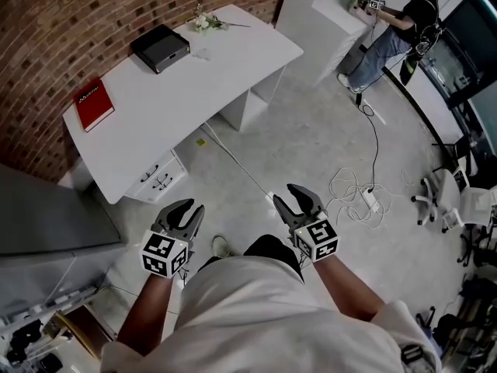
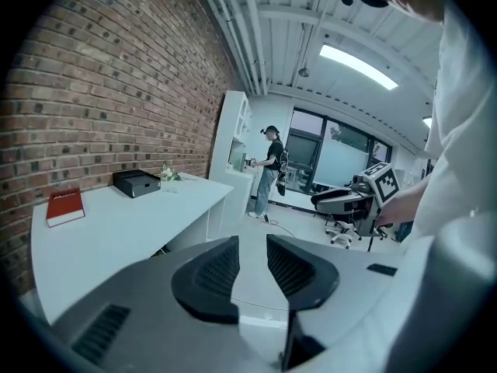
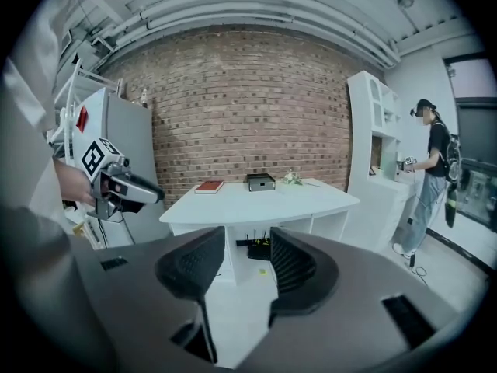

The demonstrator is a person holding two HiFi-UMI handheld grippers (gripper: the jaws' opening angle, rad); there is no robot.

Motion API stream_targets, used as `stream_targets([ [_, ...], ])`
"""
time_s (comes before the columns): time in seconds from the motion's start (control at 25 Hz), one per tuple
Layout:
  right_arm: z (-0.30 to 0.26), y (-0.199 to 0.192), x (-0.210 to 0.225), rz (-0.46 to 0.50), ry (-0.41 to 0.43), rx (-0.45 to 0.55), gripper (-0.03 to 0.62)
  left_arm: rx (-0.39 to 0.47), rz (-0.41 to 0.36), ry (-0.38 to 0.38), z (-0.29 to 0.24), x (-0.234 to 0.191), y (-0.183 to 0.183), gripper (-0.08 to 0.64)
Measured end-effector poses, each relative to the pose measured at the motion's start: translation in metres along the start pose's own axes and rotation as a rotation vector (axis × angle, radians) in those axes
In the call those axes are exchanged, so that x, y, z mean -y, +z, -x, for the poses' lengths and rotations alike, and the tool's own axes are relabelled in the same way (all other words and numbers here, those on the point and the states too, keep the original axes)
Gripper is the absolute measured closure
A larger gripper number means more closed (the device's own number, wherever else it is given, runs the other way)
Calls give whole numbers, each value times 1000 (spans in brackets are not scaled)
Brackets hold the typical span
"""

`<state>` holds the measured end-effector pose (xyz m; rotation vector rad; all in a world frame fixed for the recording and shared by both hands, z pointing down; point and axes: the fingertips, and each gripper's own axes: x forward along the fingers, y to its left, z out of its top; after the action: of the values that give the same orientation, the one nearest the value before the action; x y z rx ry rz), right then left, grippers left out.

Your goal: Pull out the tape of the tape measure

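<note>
In the head view the person stands on the pale floor (image 1: 311,142) in front of the white desk (image 1: 194,76), well apart from it, and holds out the left gripper (image 1: 190,208) and the right gripper (image 1: 292,196) side by side, both pointing toward the desk. On the desk a red book (image 1: 93,103) lies near its left end, a black box (image 1: 160,47) sits further along by the brick wall (image 1: 70,29), and a sprig of flowers (image 1: 203,22) lies beyond the box. A thin pale line (image 1: 237,162) runs over the floor from the desk's front edge toward the grippers. A small yellow thing (image 1: 200,141) lies on the floor just at the desk's front. It is too small to name, so the tape measure cannot be placed for certain. Another person (image 1: 396,29) stands at a white counter beyond the desk's right end. In the left gripper view the 2 jaws of the left gripper (image 2: 252,243) stand apart with only bare floor between them. The desk (image 2: 116,224) spreads to their left. In the right gripper view the 2 jaws of the right gripper (image 3: 248,243) stand wide apart and grip nothing. Through the gap show a black router (image 3: 258,247) under the desk and the yellow thing (image 3: 262,270) on the floor before it.
</note>
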<state>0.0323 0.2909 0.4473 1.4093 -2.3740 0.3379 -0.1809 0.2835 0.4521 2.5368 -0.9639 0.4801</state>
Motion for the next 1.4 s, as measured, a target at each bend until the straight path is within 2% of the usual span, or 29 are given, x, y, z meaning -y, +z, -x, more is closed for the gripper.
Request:
stream_targets([
  [0.32, -49, 8, 42, -8, 30, -8, 408, -3, 22, 29, -43, -33, 17, 453],
  [0.72, -142, 49, 138, 16, 128, 4, 408, 1, 33, 141, -127, -90, 83, 459],
  [1.04, -193, 58, 200, 28, 215, -11, 408, -16, 46, 192, -193, -106, 123, 460],
  [1.2, -225, 61, 216, 44, 260, -24, 408, 9, 67, 224, -211, -117, 138, 460],
  [1.4, -266, 68, 221, 63, 286, -48, 408, 14, 86, 224, -223, -138, 148, 460],
])
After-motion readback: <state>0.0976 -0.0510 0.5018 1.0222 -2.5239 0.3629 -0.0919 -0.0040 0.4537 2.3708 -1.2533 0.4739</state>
